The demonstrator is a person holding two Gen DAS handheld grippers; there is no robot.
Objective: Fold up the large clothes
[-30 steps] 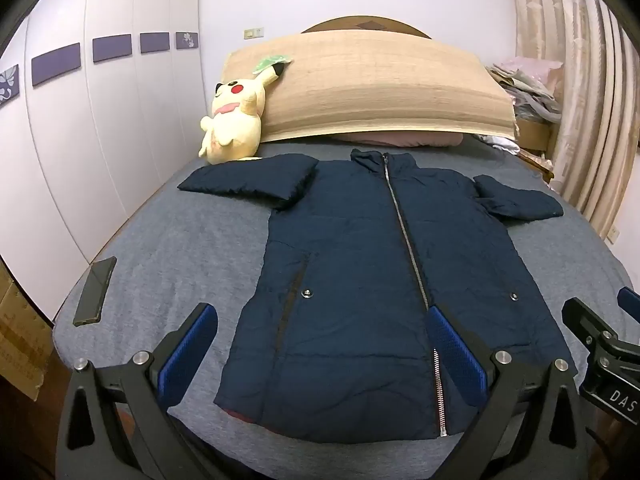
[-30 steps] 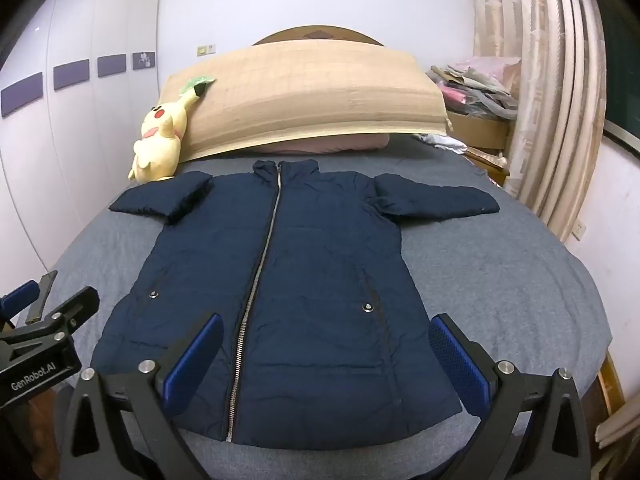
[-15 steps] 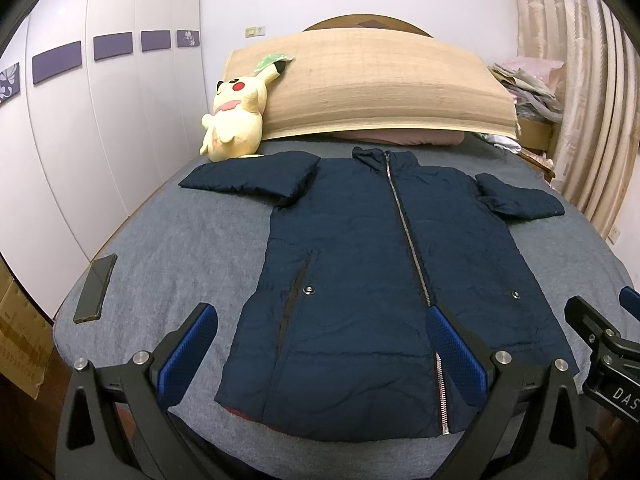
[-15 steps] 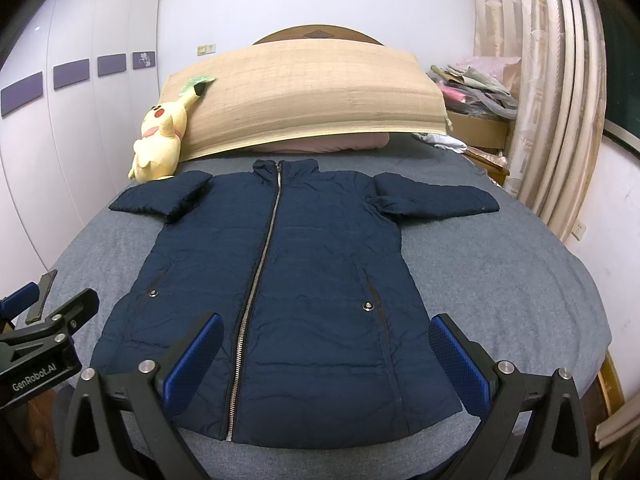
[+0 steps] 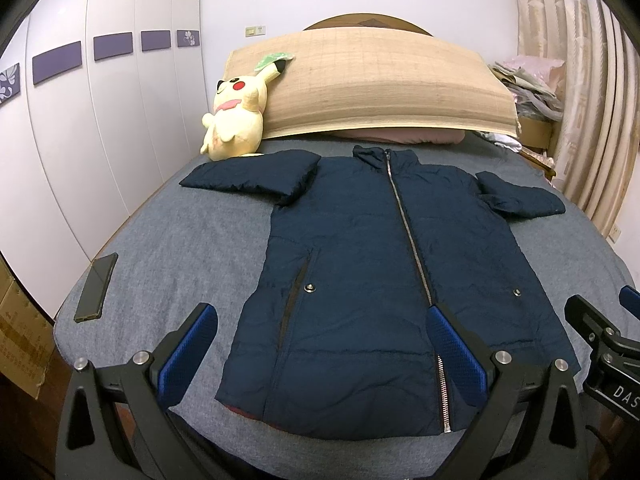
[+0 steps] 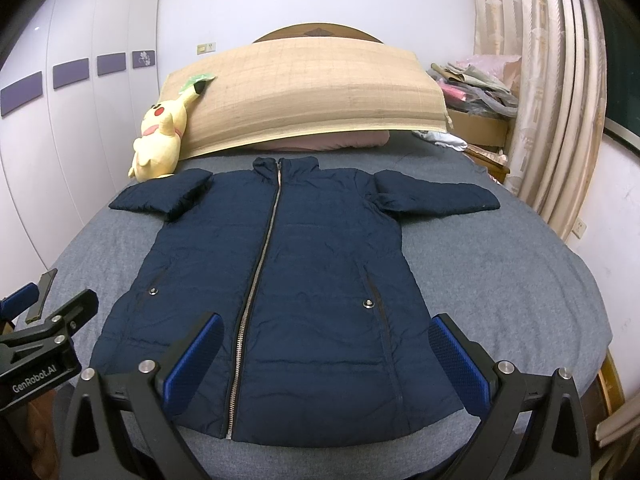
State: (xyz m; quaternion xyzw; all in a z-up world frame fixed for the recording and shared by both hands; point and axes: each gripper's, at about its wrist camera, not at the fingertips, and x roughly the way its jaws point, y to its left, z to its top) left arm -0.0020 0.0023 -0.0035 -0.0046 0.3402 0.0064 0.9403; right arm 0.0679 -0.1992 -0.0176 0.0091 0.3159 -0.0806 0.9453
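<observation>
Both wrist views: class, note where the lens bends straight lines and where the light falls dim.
Left wrist view: wardrobe doors bow outward, corners go black, jacket stays sharp. Right wrist view: curtains curve, the same dark corners, soft even indoor light, no glare.

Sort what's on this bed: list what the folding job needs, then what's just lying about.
For the job: jacket, left claw, right claw, both open above the hem.

Lying about: plush toy, phone, mat, clothes pile.
</observation>
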